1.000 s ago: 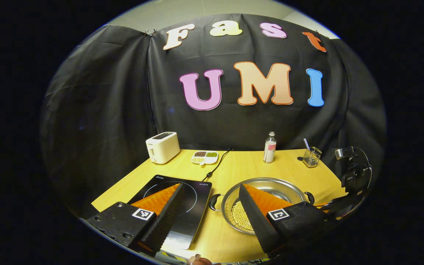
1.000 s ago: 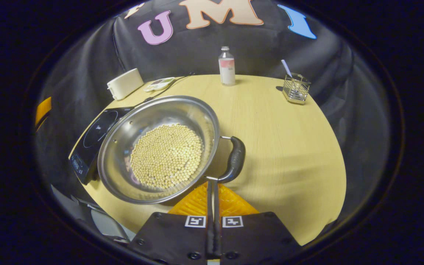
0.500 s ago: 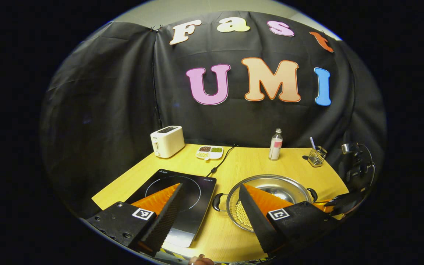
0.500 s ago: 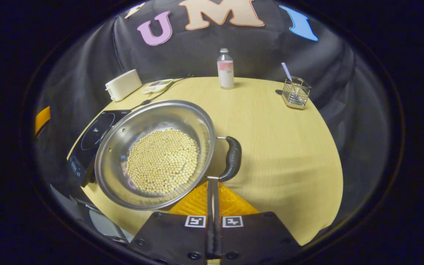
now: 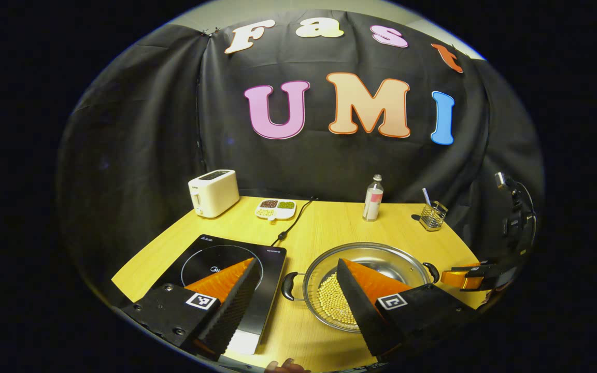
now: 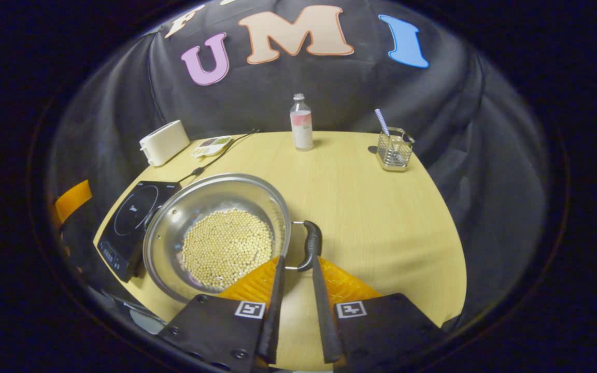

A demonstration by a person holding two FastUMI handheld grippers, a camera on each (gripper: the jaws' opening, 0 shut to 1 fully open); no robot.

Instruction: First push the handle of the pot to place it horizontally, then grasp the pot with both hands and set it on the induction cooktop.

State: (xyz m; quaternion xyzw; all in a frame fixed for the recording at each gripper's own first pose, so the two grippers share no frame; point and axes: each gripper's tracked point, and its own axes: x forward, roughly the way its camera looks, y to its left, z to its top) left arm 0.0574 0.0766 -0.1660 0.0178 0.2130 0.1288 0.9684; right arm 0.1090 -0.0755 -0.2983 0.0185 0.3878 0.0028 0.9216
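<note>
On the wooden table (image 6: 381,217) the steel pot (image 6: 215,233) of soybeans (image 6: 226,246) sits just beside the induction cooktop (image 6: 130,217), apart from the glass and not yet on it; its two loop handles now lie roughly along the table's width, so the pushing step looks to me done and the two-handed grasp is the step in hand; the right gripper (image 6: 295,261) has its fingers parted a little, with the near end of the right-hand handle (image 6: 311,246) at their tips, seemingly between them but not pressed; the left gripper (image 5: 296,267) hangs back with its fingers spread wide, one over the cooktop (image 5: 226,259) and one over the pot (image 5: 376,256), the left-hand handle (image 5: 289,285) lying in the gap farther off; next, I would say, the right must slide farther onto its handle and close, the left must come down and forward to clamp the other, and both must lift level so the beans stay in; a toaster (image 6: 164,142), a bottle (image 6: 301,124) and a wire holder (image 6: 394,150) stand well clear at the back.
</note>
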